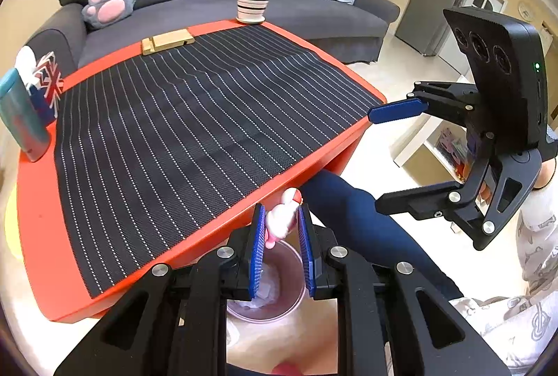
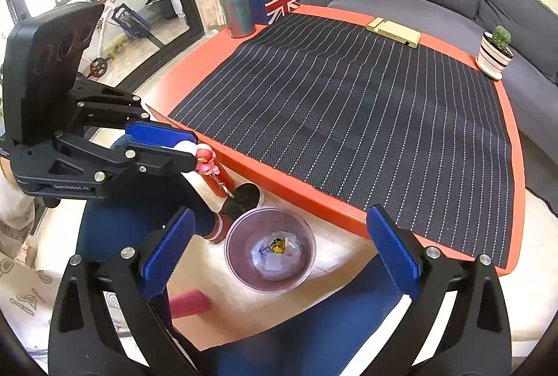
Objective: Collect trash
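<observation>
Keychain toy (image 1: 280,219) | clamped in left tongs (image 1: 279,238) above bin (image 2: 270,248) on floor beside table (image 2: 244,146) near edge | right tongs (image 2: 279,255) spread, empty | risk: dangling chain snags, toy falls outside rim

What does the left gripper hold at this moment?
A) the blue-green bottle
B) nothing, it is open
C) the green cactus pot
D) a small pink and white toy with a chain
D: the left gripper is shut on the toy, above the bin on the floor.
</observation>
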The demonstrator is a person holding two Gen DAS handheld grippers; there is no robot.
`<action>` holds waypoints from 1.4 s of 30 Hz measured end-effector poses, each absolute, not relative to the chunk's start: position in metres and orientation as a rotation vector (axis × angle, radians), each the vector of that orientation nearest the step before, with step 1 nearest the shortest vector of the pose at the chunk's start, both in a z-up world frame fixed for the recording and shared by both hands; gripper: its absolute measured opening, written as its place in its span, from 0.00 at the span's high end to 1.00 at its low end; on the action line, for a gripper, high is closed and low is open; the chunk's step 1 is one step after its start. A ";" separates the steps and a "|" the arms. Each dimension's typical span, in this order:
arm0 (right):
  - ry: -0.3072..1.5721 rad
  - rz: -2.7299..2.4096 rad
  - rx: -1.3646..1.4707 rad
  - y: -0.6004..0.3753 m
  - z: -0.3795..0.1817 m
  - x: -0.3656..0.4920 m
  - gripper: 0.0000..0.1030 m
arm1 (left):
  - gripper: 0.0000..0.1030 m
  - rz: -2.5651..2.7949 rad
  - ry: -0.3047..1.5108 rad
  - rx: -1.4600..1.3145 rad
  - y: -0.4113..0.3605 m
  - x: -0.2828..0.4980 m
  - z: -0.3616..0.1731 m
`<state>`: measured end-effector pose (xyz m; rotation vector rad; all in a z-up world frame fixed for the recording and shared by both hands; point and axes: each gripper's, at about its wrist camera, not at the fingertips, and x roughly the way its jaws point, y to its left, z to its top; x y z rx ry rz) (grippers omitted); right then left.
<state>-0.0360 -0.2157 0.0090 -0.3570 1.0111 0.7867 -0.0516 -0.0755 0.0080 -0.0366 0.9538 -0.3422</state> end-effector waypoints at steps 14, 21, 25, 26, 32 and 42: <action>1.006 0.772 -0.347 -0.224 0.013 -0.036 0.05 | 0.08 -0.281 0.957 -0.014 -0.074 -0.050 0.004; 1.011 0.775 -0.348 -0.222 0.011 -0.036 0.05 | 0.07 -0.269 0.957 -0.027 -0.072 -0.050 0.004; 1.013 0.770 -0.339 -0.222 0.011 -0.034 0.04 | 0.07 -0.257 0.959 -0.038 -0.068 -0.048 0.004; 1.011 0.765 -0.335 -0.222 0.012 -0.033 0.04 | 0.07 -0.248 0.957 -0.043 -0.066 -0.047 0.005; 0.983 0.733 -0.313 -0.222 0.020 -0.020 0.03 | 0.07 -0.204 0.923 -0.068 -0.052 -0.042 0.011; 0.934 0.675 -0.285 -0.211 0.032 0.019 0.03 | 0.07 -0.123 0.854 -0.090 -0.026 -0.016 0.028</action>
